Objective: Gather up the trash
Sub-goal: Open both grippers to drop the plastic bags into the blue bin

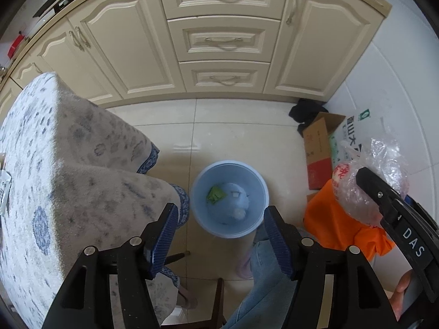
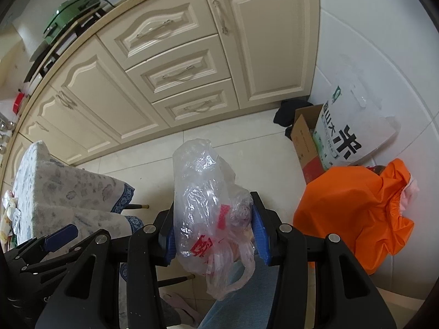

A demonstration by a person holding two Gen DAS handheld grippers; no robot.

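Right tool (image 2: pixel 214 235) clamps plastic bag (image 2: pixel 208 205); bin (image 1: pixel 230 198) below left tool (image 1: pixel 219 242).

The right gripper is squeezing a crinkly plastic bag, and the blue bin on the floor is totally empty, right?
Not quite. The right gripper does squeeze the crinkly plastic bag, but the blue bin on the floor is not empty. The left wrist view looks down into it and shows a green wrapper and some white scraps at the bottom.
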